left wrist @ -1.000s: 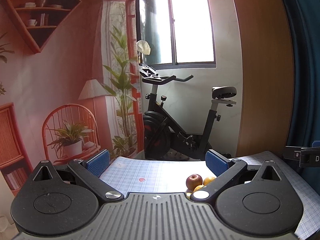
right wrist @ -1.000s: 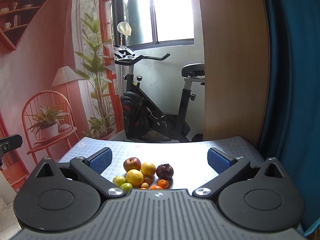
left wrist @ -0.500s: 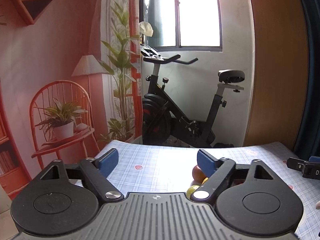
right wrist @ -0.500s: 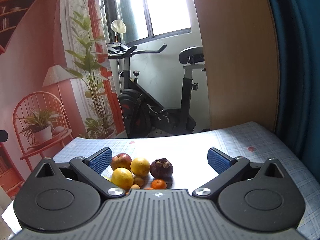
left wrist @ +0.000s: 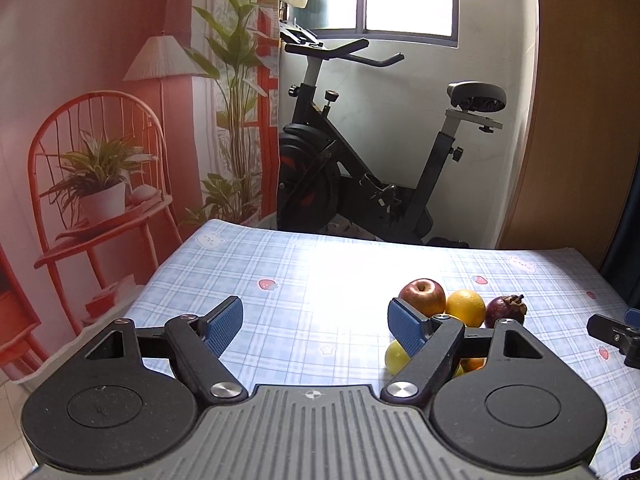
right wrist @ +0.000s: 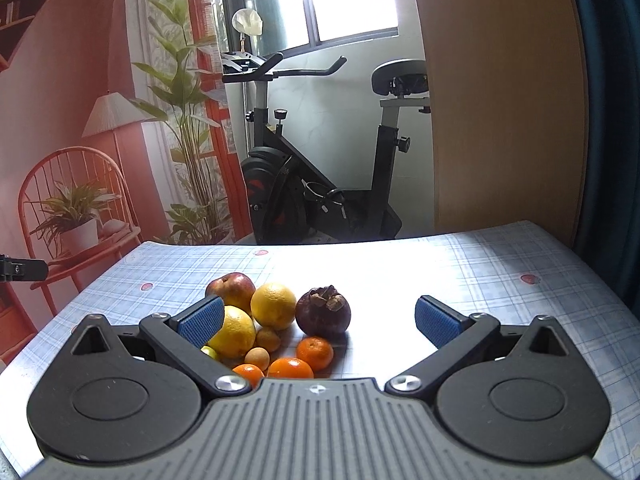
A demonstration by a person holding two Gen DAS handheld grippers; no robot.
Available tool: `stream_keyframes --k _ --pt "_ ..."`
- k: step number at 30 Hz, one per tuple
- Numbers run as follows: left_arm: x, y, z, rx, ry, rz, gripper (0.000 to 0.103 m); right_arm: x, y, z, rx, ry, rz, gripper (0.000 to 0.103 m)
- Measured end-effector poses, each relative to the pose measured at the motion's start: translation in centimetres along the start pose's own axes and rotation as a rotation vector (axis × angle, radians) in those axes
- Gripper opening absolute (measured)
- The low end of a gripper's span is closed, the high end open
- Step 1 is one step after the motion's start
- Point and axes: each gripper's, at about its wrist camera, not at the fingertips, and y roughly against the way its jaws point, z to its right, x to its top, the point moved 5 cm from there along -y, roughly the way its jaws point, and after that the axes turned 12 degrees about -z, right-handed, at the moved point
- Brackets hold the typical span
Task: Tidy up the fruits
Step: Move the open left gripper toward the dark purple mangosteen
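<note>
A pile of fruit lies on the blue checked tablecloth (right wrist: 480, 272): a red apple (right wrist: 232, 286), an orange (right wrist: 274, 304), a dark mangosteen (right wrist: 324, 312), a yellow citrus (right wrist: 234, 332), small tangerines (right wrist: 315, 353) and kumquats (right wrist: 267, 339). My right gripper (right wrist: 318, 322) hangs open just in front of the pile, with no fruit touching its pads. My left gripper (left wrist: 316, 326) is open over bare cloth, left of the pile. Its right finger covers part of the apple (left wrist: 422, 294) and a green fruit (left wrist: 394, 356). The orange (left wrist: 466, 306) and mangosteen (left wrist: 506, 310) show beyond it.
An exercise bike (left wrist: 360, 184) stands right behind the table's far edge. A printed backdrop with a red chair (left wrist: 96, 184) hangs to the left. A wooden panel (right wrist: 500, 120) and a blue curtain (right wrist: 612, 120) close the right side.
Both grippers have come down and closer to the table, so the fruit looms larger. The left jaws have narrowed somewhat. The right jaws kept their width.
</note>
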Motion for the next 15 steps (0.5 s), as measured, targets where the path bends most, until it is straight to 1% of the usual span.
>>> stream_keyframes --k 4,7,10,13,15 --pt "0.5 -1.3 0.5 -0.007 -0.032 -0.047 0.082 0.2 -1.4 0.5 -0.002 0.007 -0.057 0.103" --pt "0.8 -2.3 0.5 0.016 -0.035 -0.054 0.083 0.5 -2.2 0.7 -0.009 0.018 -0.081 0.103" --pt "1.0 -3.1 0.8 0.031 -0.052 -0.062 0.084 1.0 -2.8 0.5 -0.025 0.053 -0.067 0.103" --pt "1.4 -3.7 1.0 0.037 -0.073 -0.051 0.084 1.6 -3.6 0.4 -0.032 0.083 -0.054 0.103" --pt "1.8 -4.0 1.3 0.026 -0.077 -0.044 0.084 1.9 -4.2 0.4 -0.039 0.106 -0.044 0.103"
